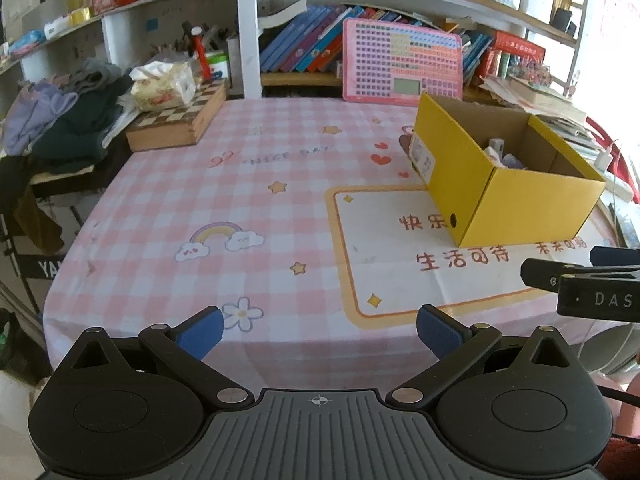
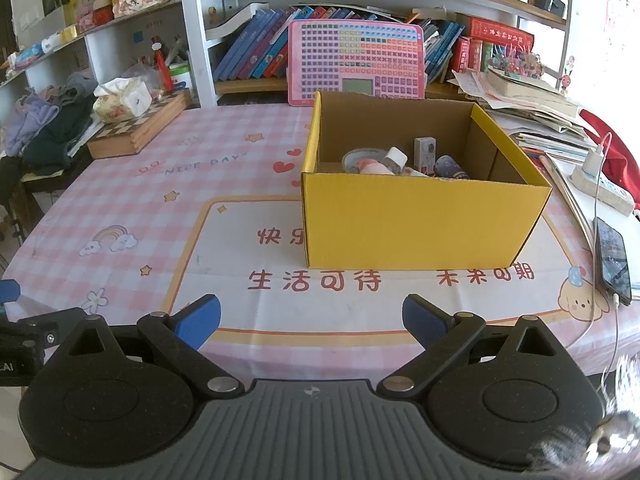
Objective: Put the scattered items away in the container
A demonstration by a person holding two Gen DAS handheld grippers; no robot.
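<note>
Both the left gripper point(image 1: 320, 334) and right gripper point(image 2: 312, 320) hover empty, jaws apart, before the yellow cardboard box point(image 2: 424, 224); a careless reach risks shoving it.

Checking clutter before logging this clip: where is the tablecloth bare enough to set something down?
Bare: the pink check between the chessboard box and the yellow box, and the strip in front of it. Crowded: papers and phone on the right, clothes on the left.
</note>
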